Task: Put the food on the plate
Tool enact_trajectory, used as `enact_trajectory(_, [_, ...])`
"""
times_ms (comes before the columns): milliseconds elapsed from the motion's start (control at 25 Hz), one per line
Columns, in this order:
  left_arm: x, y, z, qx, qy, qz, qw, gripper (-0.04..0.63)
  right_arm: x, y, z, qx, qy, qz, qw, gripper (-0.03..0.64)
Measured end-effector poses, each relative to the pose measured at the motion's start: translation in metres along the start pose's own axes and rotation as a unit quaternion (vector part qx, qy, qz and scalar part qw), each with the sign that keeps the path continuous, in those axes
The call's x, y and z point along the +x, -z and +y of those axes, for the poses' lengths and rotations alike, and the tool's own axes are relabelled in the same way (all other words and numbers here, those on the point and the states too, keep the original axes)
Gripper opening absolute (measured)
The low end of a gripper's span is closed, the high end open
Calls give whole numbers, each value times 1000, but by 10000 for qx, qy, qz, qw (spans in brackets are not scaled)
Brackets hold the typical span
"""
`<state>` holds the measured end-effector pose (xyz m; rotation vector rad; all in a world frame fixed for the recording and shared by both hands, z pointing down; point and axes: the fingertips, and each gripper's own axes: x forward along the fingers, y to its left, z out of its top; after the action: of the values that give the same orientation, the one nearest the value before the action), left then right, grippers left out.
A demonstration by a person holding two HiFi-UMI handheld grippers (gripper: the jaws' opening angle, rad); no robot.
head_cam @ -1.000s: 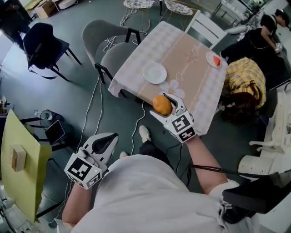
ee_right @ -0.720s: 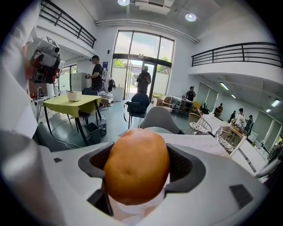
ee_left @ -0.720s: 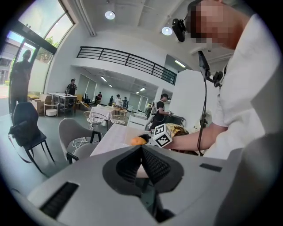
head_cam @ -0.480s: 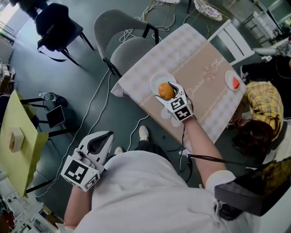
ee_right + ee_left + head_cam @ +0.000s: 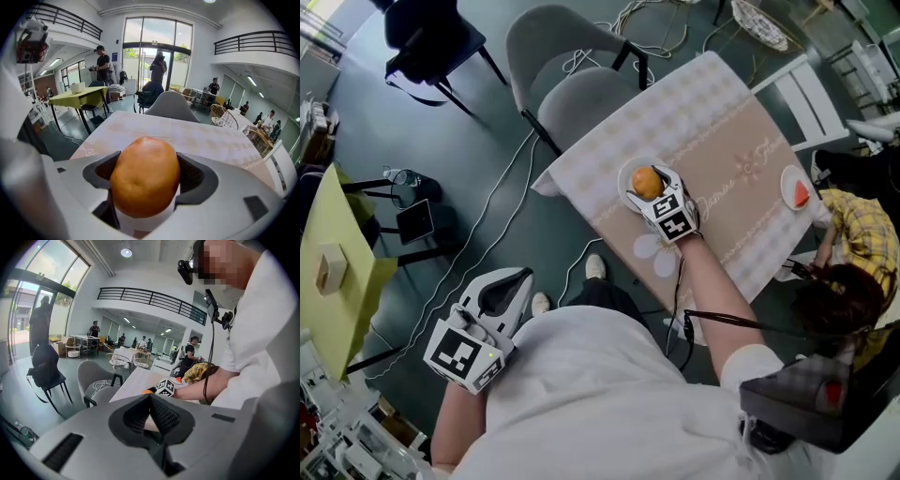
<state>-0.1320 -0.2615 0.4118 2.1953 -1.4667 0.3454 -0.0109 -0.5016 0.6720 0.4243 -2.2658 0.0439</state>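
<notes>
I gripped the round orange fruit [image 5: 145, 180] in my right gripper [image 5: 648, 187] over the white round plate [image 5: 622, 178]; left gripper [image 5: 150, 404] closed, empty. Lowering before release seemed wisest.

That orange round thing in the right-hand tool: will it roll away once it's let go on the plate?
The orange fruit is rounded, so it probably rolls easily, though the plate rim may stop it. It shows no denting where the right tool clamps it, so it is likely firm. Its dimpled skin looks grippy.
</notes>
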Motion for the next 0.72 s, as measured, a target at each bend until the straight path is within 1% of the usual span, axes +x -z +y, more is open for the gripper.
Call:
enact_trajectory(160, [6,2,3,-12,-42,43,10000,9,7,2,2,-129,-44,41,9999,380])
enact_trajectory(360, [8,1,5,-35,-88,69,9999,9,8,3,2,-117,-92,-65,9999,380])
enact_trajectory(480, [9,0,4,-17,-77,77,9999,9,8,4,2,-74,-117,-117,9998,381])
enact_trajectory(600, [9,0,4,-2,-70,77,9999,9,10,5,2,85,-153,-218,9996,382])
enact_trajectory(720, [8,1,4,9,-69,110,9999,9,9,1,-1,156,-101,-351,9992,382])
